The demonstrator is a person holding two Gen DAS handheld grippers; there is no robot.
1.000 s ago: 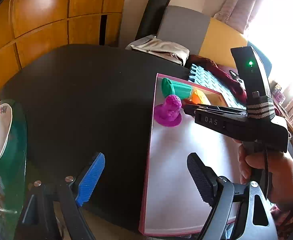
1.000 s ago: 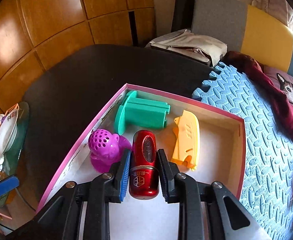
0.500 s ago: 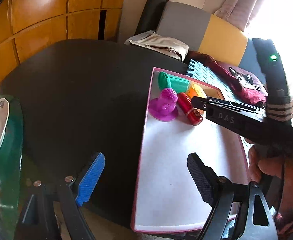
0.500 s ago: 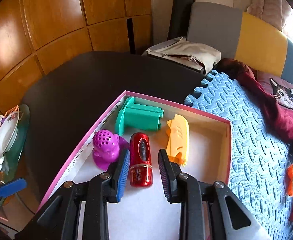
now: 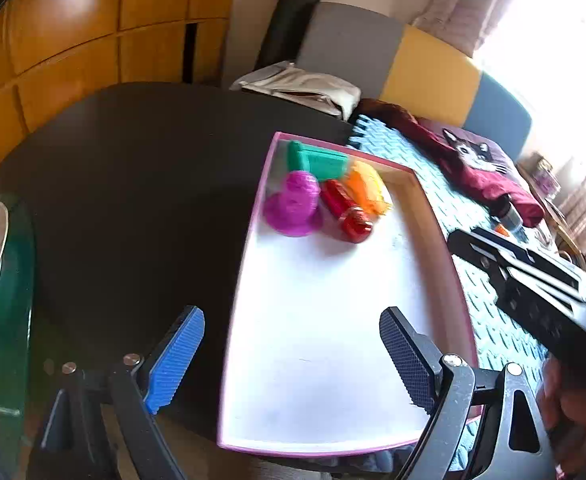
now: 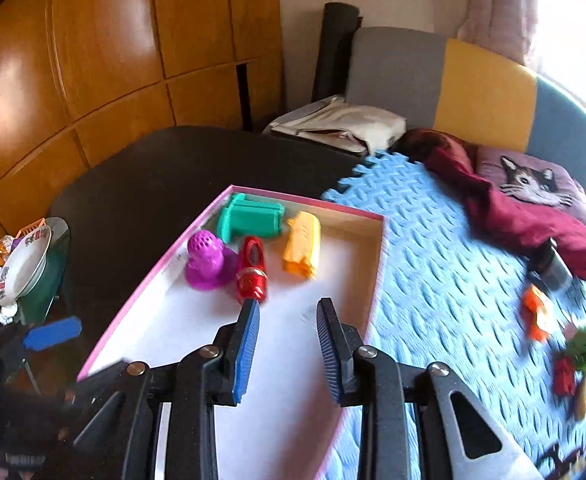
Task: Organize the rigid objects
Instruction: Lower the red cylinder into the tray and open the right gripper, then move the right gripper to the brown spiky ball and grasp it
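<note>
Left gripper [image 5: 289, 340]: jaws wide, just opening, empty, at the box's [image 5: 249, 240] near-left rim. Red can [image 6: 251, 272]: inside, far end, label unreadable. Right gripper [image 6: 289, 320]: narrowly parted, empty. Only its view shows loose toys [image 6: 537, 316] right of the box.

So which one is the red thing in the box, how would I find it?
Find the pink-rimmed box with the white floor on the dark table. Four toys cluster at its far end. The red can-shaped cylinder lies on its side between the purple knobbly toy and the yellow-orange piece; it alone is shiny and metallic.
</note>
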